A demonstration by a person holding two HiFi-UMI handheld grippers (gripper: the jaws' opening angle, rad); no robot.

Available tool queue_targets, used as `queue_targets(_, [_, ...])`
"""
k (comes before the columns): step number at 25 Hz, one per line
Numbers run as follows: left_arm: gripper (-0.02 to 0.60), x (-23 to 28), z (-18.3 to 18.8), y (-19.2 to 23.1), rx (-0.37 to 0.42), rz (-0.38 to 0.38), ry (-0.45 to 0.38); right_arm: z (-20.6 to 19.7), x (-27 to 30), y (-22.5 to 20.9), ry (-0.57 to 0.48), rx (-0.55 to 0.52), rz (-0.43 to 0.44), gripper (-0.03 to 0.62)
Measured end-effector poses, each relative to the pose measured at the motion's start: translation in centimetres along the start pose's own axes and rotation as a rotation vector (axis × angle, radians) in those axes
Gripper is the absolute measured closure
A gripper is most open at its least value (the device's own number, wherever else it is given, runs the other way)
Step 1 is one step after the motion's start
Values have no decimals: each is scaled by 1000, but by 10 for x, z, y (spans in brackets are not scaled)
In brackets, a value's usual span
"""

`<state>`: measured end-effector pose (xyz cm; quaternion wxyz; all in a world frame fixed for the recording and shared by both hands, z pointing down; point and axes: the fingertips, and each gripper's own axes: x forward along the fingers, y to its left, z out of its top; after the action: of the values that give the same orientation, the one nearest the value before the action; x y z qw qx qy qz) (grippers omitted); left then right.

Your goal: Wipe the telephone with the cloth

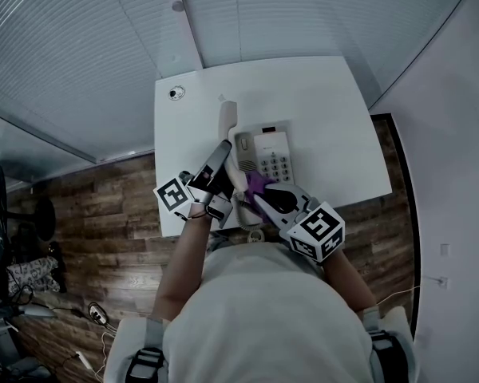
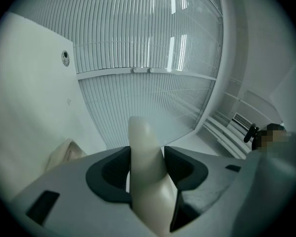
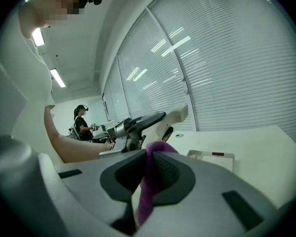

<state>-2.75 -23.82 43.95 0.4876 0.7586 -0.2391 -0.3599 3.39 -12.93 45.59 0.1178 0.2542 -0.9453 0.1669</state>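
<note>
A cream telephone base (image 1: 271, 154) with a keypad lies on the white table (image 1: 335, 110). Its handset (image 1: 227, 120) is lifted off the cradle and tilted, with my left gripper (image 1: 223, 152) shut on its middle. In the left gripper view the handset (image 2: 147, 181) fills the gap between the dark pads. My right gripper (image 1: 260, 195) is shut on a purple cloth (image 1: 258, 183), held just beside the handset's lower end, over the base's near edge. In the right gripper view the cloth (image 3: 149, 181) hangs between the jaws, with the handset (image 3: 176, 115) and base (image 3: 212, 157) ahead.
A round cable hole (image 1: 176, 93) sits at the table's far left corner. Window blinds (image 1: 104, 46) run behind the table. Wood floor (image 1: 112, 214) lies to the left. Another person (image 3: 81, 121) stands far off in the room.
</note>
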Motion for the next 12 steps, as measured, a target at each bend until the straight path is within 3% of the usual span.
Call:
queue_targets(5, [354, 0, 1, 0, 3, 5, 0, 0, -1, -4, 1, -8, -18, 551])
queue_targets(12, [354, -3, -5, 3, 57, 57, 26, 5, -18, -27, -40, 8, -118, 551])
